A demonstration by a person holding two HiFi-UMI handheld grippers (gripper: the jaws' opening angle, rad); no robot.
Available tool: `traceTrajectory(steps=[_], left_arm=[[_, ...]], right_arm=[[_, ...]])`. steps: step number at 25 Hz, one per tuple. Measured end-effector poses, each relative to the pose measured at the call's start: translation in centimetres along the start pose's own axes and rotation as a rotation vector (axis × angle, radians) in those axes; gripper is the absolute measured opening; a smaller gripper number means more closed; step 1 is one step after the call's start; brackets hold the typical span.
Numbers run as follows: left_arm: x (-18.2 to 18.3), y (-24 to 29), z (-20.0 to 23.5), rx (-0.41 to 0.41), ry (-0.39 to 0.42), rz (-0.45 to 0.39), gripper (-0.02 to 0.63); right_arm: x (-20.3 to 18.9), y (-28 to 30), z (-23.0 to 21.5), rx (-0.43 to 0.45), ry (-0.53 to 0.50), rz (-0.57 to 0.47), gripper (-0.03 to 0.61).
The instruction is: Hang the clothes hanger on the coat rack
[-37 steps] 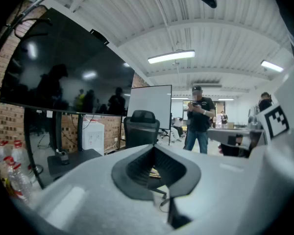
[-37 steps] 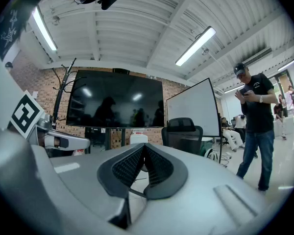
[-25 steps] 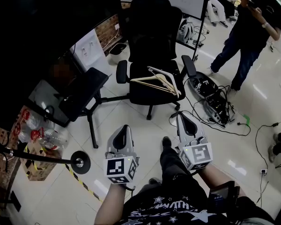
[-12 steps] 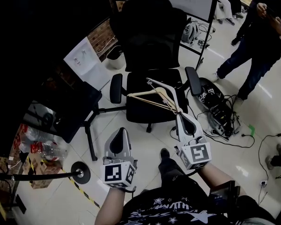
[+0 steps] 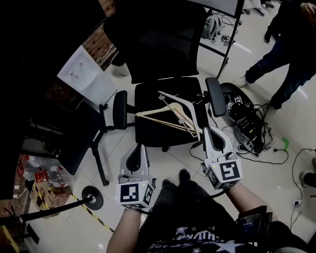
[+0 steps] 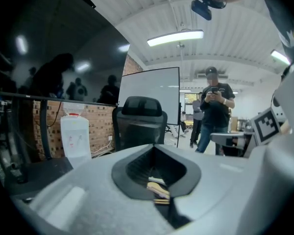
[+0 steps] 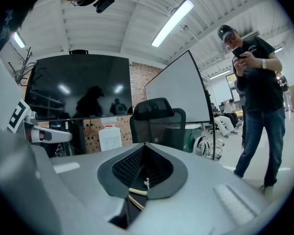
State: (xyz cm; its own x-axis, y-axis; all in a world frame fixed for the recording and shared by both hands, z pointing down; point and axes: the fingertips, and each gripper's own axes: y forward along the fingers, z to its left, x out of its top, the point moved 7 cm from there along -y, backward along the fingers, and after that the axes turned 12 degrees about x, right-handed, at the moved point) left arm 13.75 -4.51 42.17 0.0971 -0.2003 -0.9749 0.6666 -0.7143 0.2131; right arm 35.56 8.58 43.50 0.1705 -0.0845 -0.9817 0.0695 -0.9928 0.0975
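Observation:
Several pale wooden clothes hangers (image 5: 170, 114) lie in a loose pile on the seat of a black office chair (image 5: 158, 41). My left gripper (image 5: 142, 148) is shut and empty, just short of the seat's front edge. My right gripper (image 5: 208, 130) is shut too, holding nothing, its tip close to the right end of the pile. In the left gripper view the hangers (image 6: 157, 189) show through the hollow of the left gripper (image 6: 154, 148). In the right gripper view a hanger (image 7: 135, 193) shows below the right gripper (image 7: 144, 145). No coat rack is in view.
A person (image 5: 297, 41) stands at the back right looking at a phone. Cables and a power strip (image 5: 244, 121) lie on the floor right of the chair. A water dispenser (image 5: 84, 77), a second dark seat (image 5: 68, 141) and a barrier post base (image 5: 92, 198) are at left.
Both grippers have moved forward toward the chair and slightly down, still shut. The chair and hangers now lie closer, and the right gripper's tip has come up beside the pile.

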Motion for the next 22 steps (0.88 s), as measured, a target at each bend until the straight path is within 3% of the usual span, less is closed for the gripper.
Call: traceTrajectory(steps=[6,13,22], left_arm=[[-2.2,3.5,-0.4,-0.061,-0.024,0.058,0.004],[-6.3,8.3,0.2,-0.115,-0.026,0.129,0.004],[-9.1,13.1,0.4,-0.172,0.014,0.172,0.003]], right_arm=[[-4.2,1.3,-0.8,-0.016,0.018,0.098,0.009],[-10.7,3.9,-2.4,-0.060,0.051,0.226,0.103],[-18.7,7.2,-6.7,-0.153,0.138,0.359,0.146]])
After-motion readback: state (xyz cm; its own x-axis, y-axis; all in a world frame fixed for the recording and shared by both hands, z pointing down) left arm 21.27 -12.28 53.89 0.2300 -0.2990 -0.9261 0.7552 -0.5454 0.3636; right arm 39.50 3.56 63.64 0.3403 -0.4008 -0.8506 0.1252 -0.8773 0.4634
